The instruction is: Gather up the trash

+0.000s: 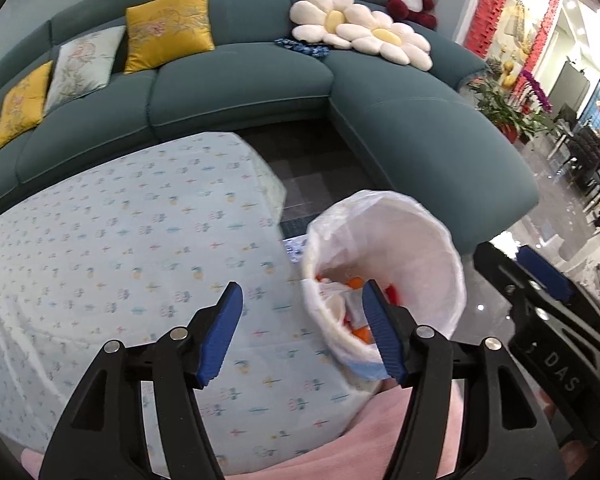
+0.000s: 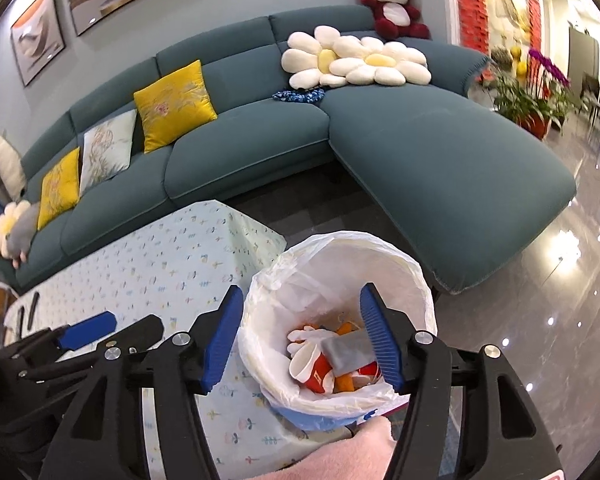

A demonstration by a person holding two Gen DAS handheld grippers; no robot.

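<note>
- A teal sectional sofa (image 2: 260,136) curves across the back of both views; on it lie yellow cushions (image 2: 174,104), a pale patterned cushion (image 2: 108,148), two white daisy-shaped pillows (image 2: 352,62) and a red-and-white plush bear (image 2: 392,8) perched on the backrest at the corner
- In front of the sofa stands a table covered by a pale blue cloth (image 1: 140,248) printed with small motifs; two dark slim objects lie at its far left end (too small to identify)
- Just beside the table's right corner stands the trash bin (image 2: 416,280), lined with a white plastic bag; its lower wall shows light blue; it stands on glossy grey floor (image 2: 540,340)
- Inside the bin lies the trash (image 2: 328,364): a red-and-white paper cup, orange scraps, white pieces and a flat grey piece
- The right gripper (image 2: 302,338) hangs directly above the bin's mouth, its blue-padded fingers spread wide with nothing between them
- The left gripper (image 1: 302,334) hovers over the table's edge next to the bin; its fingers are likewise wide apart and hold nothing
</note>
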